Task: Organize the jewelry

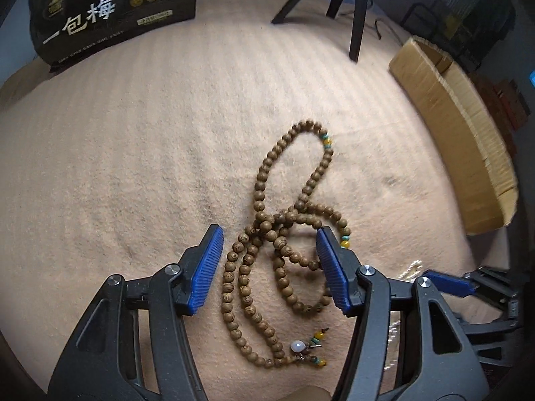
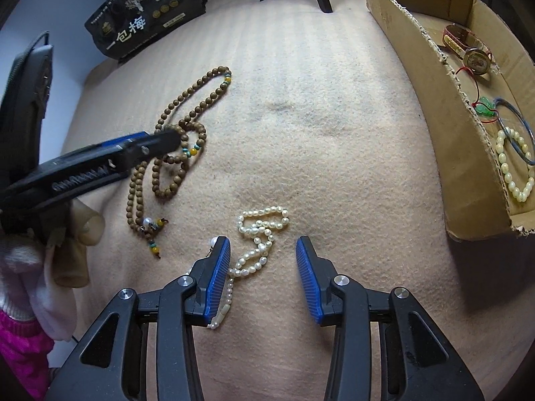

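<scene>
A long brown wooden bead necklace (image 1: 267, 224) lies tangled on the beige cloth. My left gripper (image 1: 269, 239) is open, its blue pads on either side of the tangle; it also shows in the right wrist view (image 2: 167, 140) above the same beads (image 2: 174, 153). A white pearl necklace (image 2: 259, 234) lies coiled in front of my right gripper (image 2: 263, 245), which is open, its left pad beside the strand. A cardboard box (image 2: 434, 77) at the right holds a watch (image 2: 474, 56), a green pendant (image 2: 485, 108), a blue bangle (image 2: 516, 133) and a pale bead bracelet (image 2: 511, 167).
A black printed bag (image 1: 110, 13) stands at the far left of the cloth (image 1: 133, 153). Black stand legs (image 1: 357, 10) rest at the far edge. The cardboard box (image 1: 461, 130) borders the cloth on the right. The right gripper's tip (image 1: 448, 282) shows low right.
</scene>
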